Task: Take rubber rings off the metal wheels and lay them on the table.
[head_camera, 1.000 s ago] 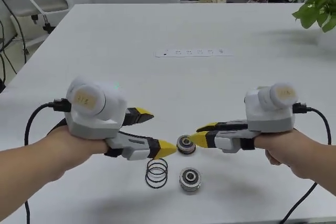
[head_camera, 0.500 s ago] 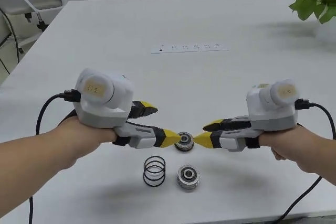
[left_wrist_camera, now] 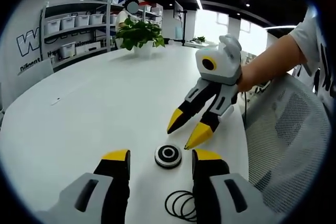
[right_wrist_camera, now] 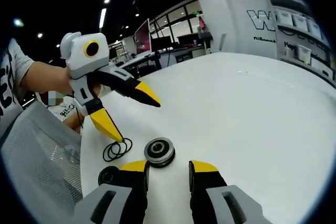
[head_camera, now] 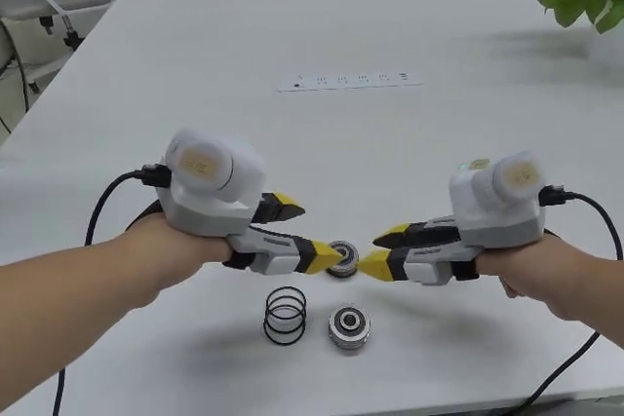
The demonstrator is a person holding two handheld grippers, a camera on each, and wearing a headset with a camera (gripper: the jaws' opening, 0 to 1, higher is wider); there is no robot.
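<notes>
Left gripper (head_camera: 314, 231), right gripper (head_camera: 369, 251): jaws parted, empty, flanking metal wheel (head_camera: 342, 258). Wheel likely heavy, rigid. Rubber rings (head_camera: 284, 315) look thin, stretchy; pinch at wheel's rim.

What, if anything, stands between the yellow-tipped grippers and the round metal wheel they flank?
Nothing visible does. The left gripper and right gripper, both open, point at the round metal wheel from opposite sides over bare white table. The loose black rubber rings and second metal wheel lie nearer the person, off both paths.
</notes>
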